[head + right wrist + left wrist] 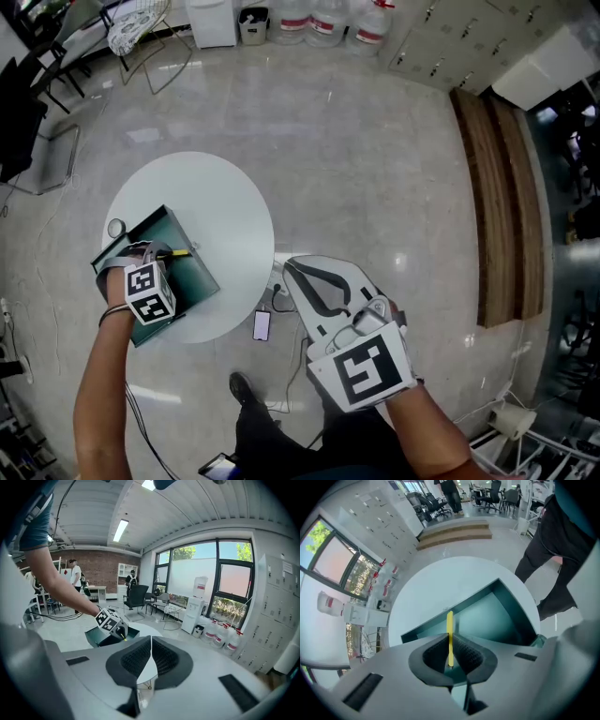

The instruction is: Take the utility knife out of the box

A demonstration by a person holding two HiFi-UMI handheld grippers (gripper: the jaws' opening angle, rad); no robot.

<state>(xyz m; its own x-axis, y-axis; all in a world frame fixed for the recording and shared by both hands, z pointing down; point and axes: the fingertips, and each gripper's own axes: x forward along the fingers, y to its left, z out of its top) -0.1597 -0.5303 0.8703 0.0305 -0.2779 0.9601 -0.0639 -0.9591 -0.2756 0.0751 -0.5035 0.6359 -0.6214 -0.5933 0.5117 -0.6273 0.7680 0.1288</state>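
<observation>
Yellow utility knife [449,625] — gripped, seemingly — by left tongs [449,641].

place: open-plan office, part lab | floor [375,159]: polished grey | walls: brick [93,566], grey lockers [281,597], tall windows [192,576] | furniture: swivel chairs [136,597], desks at the back, round white bench [216,197], wooden steps [502,187] | extras: water cooler [199,602], spare jugs [218,634]

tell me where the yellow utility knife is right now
The thin yellow utility knife is clamped in the left tool, over the open dark green box on the round white table, at the head view's left.
</observation>
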